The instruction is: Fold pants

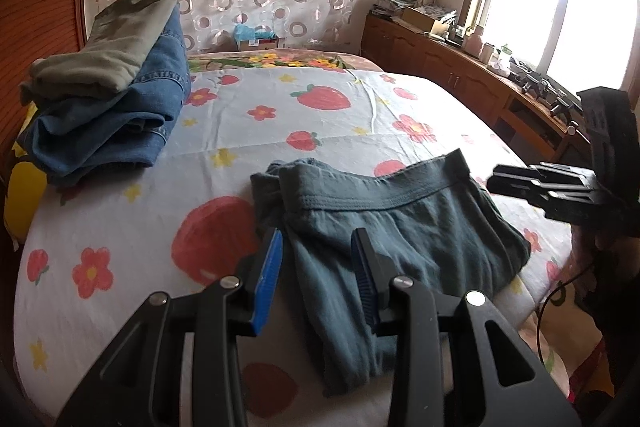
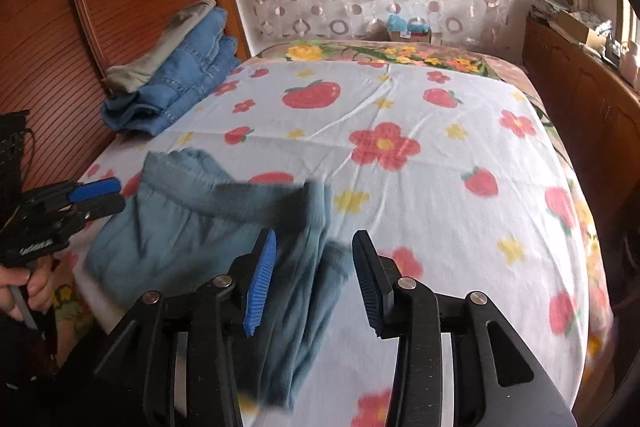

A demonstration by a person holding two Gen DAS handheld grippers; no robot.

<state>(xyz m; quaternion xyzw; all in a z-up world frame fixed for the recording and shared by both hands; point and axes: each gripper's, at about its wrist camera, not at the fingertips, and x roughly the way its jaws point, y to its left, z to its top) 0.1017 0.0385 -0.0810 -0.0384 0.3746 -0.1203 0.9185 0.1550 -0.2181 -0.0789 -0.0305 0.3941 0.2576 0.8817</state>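
Teal-grey pants (image 1: 400,235) lie folded on the strawberry-print bedsheet (image 1: 120,227), waistband toward the far side. My left gripper (image 1: 318,267) is open and empty, hovering just above the pants' near left part. It also shows in the right wrist view (image 2: 108,195) at the pants' left edge. My right gripper (image 2: 314,275) is open and empty above the right end of the pants (image 2: 192,227). It also shows in the left wrist view (image 1: 520,183), off the pants' right end.
A stack of folded clothes, olive trousers on blue jeans (image 1: 112,99), sits at the bed's far left by a wooden headboard (image 2: 120,7). A cluttered wooden cabinet (image 1: 460,67) runs along the right under a bright window. A floral blanket (image 2: 400,53) covers the far end.
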